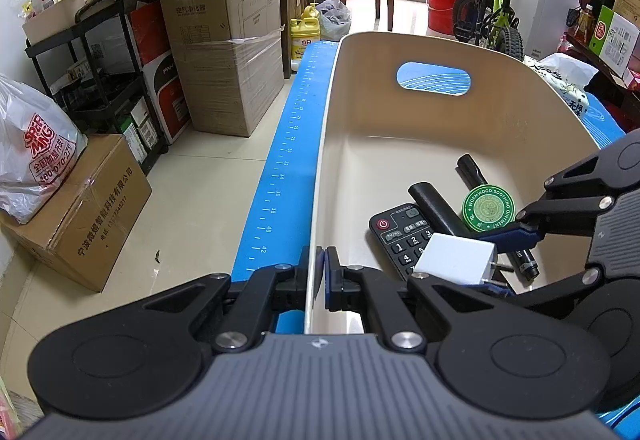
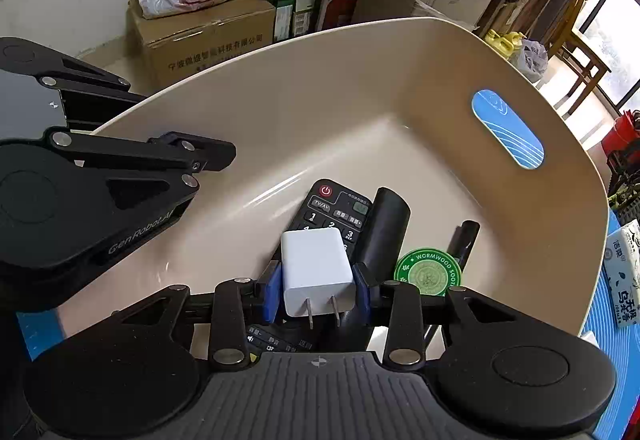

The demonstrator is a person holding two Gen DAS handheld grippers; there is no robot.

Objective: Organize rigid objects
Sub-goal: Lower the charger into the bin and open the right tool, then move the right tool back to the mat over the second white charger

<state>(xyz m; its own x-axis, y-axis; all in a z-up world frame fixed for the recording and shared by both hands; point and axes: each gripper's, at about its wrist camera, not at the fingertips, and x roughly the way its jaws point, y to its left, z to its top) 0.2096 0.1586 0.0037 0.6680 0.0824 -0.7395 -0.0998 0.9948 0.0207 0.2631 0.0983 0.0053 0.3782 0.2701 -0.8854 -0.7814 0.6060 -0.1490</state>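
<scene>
The right gripper [image 2: 316, 294] is gripping a white plug-in charger [image 2: 316, 272] between its blue pads, hanging over the beige basin [image 2: 360, 91]; the left gripper [image 1: 322, 276] is pinching the basin's near rim, jaws nearly shut; a clean release likely means lowering onto bare floor, clear of the remote; already lying inside: one remote control [image 2: 334, 211], one green ointment tin [image 2: 428, 272], two black cylinders [image 2: 386, 228].

White charger [image 2: 316, 272], beige bin [image 2: 320, 107], blk remote [image 2: 332, 207]
</scene>
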